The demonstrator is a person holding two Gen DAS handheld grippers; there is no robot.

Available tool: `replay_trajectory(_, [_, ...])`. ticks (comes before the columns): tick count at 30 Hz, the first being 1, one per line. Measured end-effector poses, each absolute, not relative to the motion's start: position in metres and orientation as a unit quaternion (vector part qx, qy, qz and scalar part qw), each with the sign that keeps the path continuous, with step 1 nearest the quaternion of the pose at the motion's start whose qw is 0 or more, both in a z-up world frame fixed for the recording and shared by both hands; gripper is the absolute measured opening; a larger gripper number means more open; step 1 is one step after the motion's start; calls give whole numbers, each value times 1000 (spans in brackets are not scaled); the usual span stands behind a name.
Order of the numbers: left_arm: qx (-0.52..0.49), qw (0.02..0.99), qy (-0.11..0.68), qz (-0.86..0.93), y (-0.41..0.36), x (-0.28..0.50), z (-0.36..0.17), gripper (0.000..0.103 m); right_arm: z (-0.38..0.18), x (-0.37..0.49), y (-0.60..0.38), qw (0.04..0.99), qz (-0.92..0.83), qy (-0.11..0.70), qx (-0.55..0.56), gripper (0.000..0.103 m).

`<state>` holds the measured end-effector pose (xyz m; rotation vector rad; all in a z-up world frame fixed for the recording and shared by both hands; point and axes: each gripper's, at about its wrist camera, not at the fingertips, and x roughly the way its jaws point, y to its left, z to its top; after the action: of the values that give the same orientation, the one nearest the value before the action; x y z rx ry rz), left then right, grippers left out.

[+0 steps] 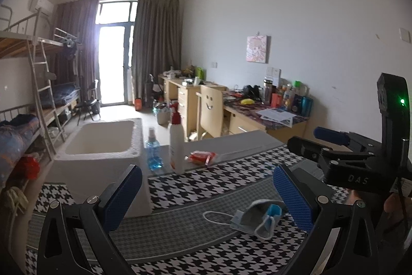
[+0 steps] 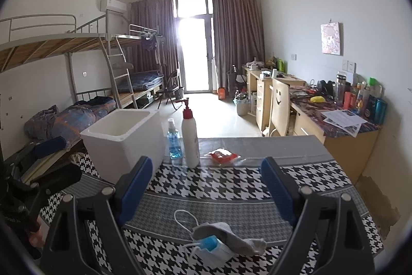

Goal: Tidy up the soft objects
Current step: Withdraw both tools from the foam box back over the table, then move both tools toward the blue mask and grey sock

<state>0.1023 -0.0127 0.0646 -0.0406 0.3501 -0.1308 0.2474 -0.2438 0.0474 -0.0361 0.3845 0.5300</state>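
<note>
A crumpled grey sock [image 2: 229, 236] lies on the houndstooth tablecloth [image 2: 206, 187], draped over a blue face mask [image 2: 215, 248] whose white ear loop [image 2: 184, 219] curls out toward 11 o'clock. In the right wrist view the pile sits at about 6 o'clock, low between the fingers of the right gripper [image 2: 206, 193] but not touched by them; its jaws stand wide apart with nothing between the blue pads [image 2: 135, 191].

In the left wrist view the same sock [image 1: 257, 218] and mask [image 1: 270, 214] lie at about 5 o'clock, just beside the inner face of the left gripper [image 1: 207, 197] on its right-hand finger. That gripper's jaws are also spread wide and hold nothing. The right gripper [image 1: 309, 139] shows there at 3 o'clock, hovering above the table with its fingers parted.

Beyond the pile, at about 12 o'clock in the right view, a white pump bottle with a red head [image 2: 190, 135] stands upright, a small blue spray bottle [image 2: 173, 139] just beside it on its left and a red plastic packet [image 2: 222, 155] lying flat on its right. A white foam box [image 2: 123, 143], open at the top, stands at 10 o'clock on the cloth's far left part.

Behind the table are a desk [image 2: 342, 130] crowded with bottles and papers, a wooden chair with a smiley face [image 2: 279, 102], bunk beds [image 2: 77, 63] and a curtained balcony door [image 2: 195, 48].
</note>
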Motion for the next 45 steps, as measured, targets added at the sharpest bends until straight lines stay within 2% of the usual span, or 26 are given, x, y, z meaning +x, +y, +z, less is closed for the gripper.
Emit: replay_trajectory(45, [-9, 960, 241, -141, -80, 128, 3, 102, 3, 248, -299, 958, 184, 220, -23, 89])
